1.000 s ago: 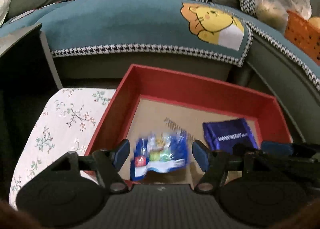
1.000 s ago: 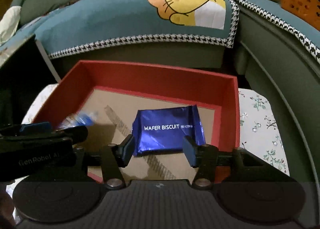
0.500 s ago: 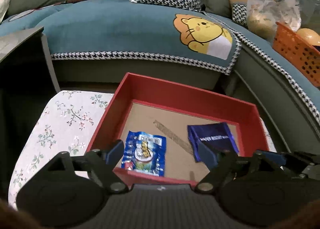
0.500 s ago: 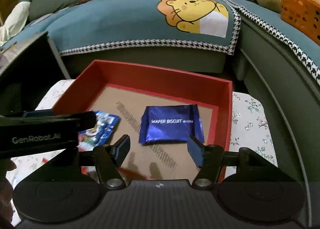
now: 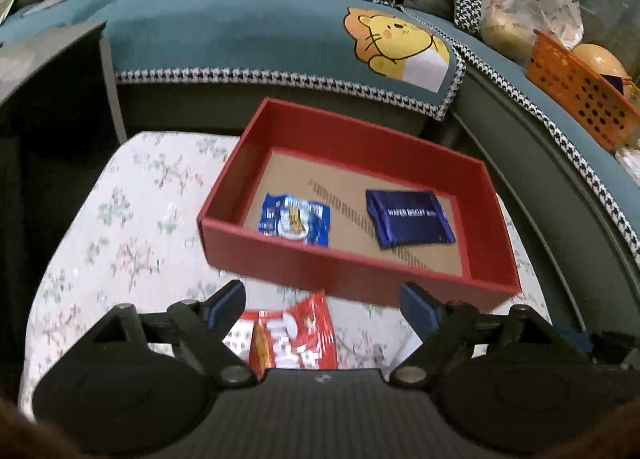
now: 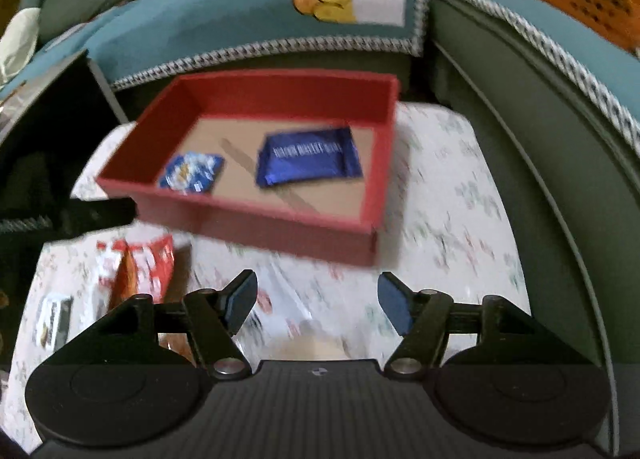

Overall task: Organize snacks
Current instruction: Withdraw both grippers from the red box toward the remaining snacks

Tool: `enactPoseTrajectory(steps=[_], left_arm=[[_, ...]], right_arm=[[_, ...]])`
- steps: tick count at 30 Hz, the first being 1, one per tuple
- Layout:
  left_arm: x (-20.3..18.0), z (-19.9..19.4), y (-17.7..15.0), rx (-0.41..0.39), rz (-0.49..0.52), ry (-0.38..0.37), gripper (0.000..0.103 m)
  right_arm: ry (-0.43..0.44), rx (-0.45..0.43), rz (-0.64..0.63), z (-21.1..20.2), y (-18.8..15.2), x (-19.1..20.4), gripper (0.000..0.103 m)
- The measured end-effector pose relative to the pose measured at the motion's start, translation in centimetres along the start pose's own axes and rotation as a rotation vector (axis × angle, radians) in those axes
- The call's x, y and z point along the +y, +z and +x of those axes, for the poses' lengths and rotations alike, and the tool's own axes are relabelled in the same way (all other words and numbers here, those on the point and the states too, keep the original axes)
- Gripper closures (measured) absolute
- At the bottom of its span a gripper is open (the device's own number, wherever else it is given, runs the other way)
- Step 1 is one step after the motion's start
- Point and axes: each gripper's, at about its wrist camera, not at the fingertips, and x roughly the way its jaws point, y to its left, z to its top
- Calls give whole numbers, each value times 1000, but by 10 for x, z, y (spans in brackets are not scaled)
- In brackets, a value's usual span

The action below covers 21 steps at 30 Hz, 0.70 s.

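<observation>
A red box (image 5: pixel 344 271) (image 6: pixel 256 223) stands on the floral cloth. Inside lie a light blue snack packet (image 5: pixel 295 219) (image 6: pixel 192 175) on the left and a dark blue wafer biscuit pack (image 5: pixel 408 217) (image 6: pixel 308 157) on the right. My left gripper (image 5: pixel 324 305) hangs in front of the box, its jaws opening with nothing between them. A red snack bag (image 5: pixel 288 339) (image 6: pixel 136 267) lies on the cloth below it. My right gripper (image 6: pixel 318 299) is also in front of the box, its jaws opening and empty.
A teal sofa cover with a lion print (image 5: pixel 400 43) runs behind the box. An orange basket (image 5: pixel 580 95) and a plastic bag (image 5: pixel 516 19) sit at the right. A dark cabinet (image 5: pixel 52 71) stands at the left. A small packet (image 6: pixel 54 319) lies at the cloth's left edge.
Both grippers have let go of their packets, which now lie in the box, and have pulled back from the box with wider jaws. The red bag has come into view.
</observation>
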Motion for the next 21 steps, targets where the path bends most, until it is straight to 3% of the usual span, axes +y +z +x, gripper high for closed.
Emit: enactPoseTrajectory(steps=[11,21], left_arm=[[9,-27,-22,11,-9,-42,10],[37,-44,-32,14,-18,-25,10]], right_arm=[[67,51,92,-14,-39,-18,25],[101,157,37,33,-39,-9,17]])
